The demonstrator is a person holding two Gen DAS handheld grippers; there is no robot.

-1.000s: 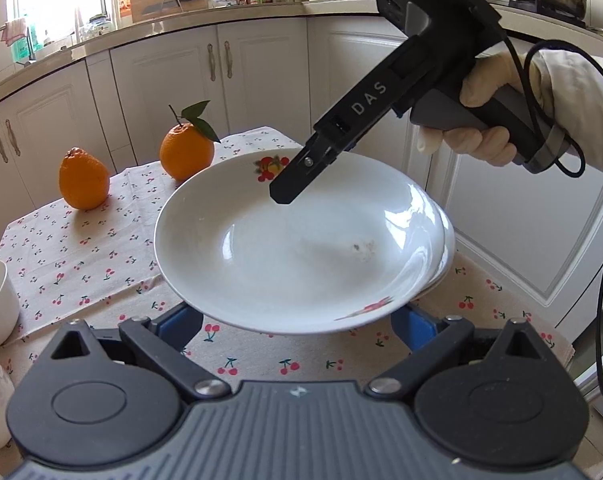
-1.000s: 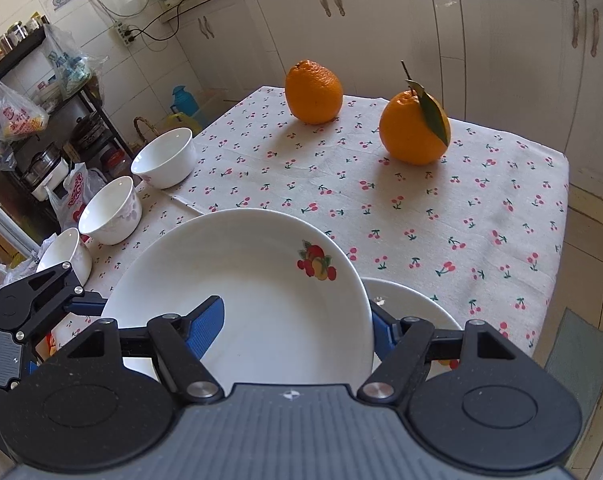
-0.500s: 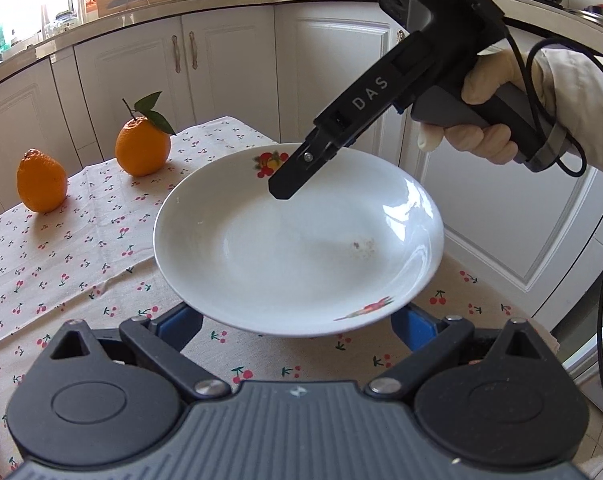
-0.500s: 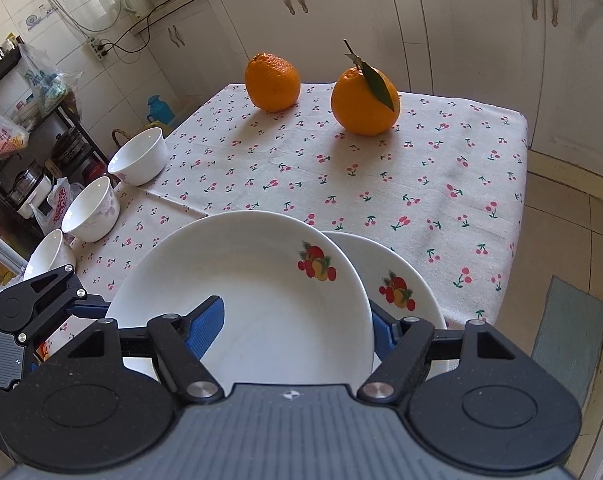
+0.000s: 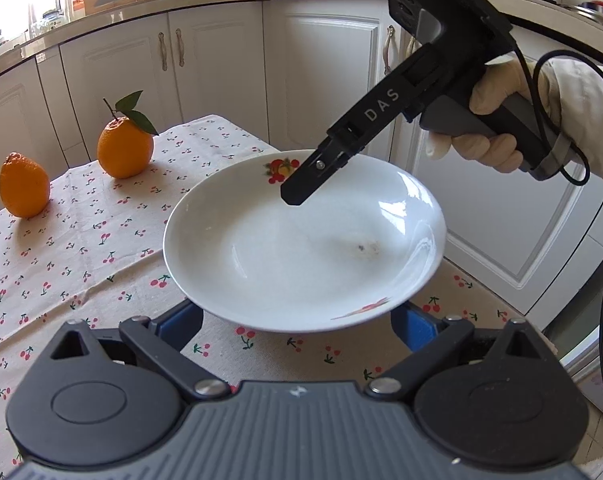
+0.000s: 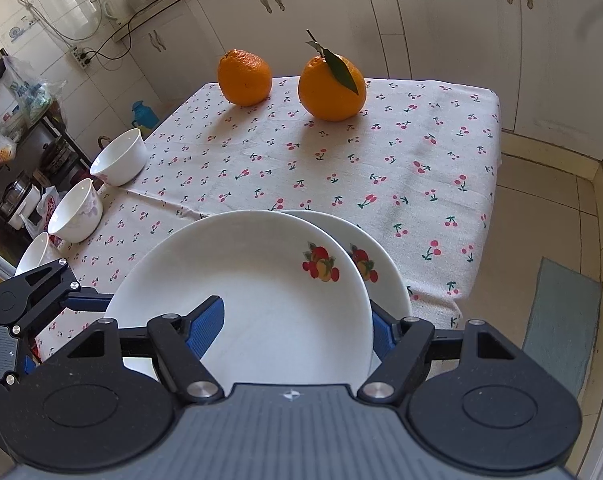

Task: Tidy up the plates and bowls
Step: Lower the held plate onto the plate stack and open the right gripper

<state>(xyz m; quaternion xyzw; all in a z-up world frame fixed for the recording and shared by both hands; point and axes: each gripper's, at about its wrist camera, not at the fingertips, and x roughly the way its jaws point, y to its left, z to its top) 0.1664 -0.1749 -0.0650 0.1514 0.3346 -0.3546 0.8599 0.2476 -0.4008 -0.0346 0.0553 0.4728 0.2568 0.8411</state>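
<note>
Above the lower plate (image 6: pixel 385 264), empty upper plate (image 6: pixel 261 280)

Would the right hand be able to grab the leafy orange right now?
Probably not yet. The cloth between them is bare, but the right gripper has its jaws around the plate, one inside its rim, one outside. It would likely have to set that down before reaching the orange.

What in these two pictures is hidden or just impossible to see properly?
- Left wrist view: the upper plate covers the fingertips of the left gripper, so whether it grips is unclear.
- Right wrist view: the upper plate hides most of the lower plate; only a crescent shows.
- Right wrist view: the nearest bowl is partly behind the left gripper.
</note>
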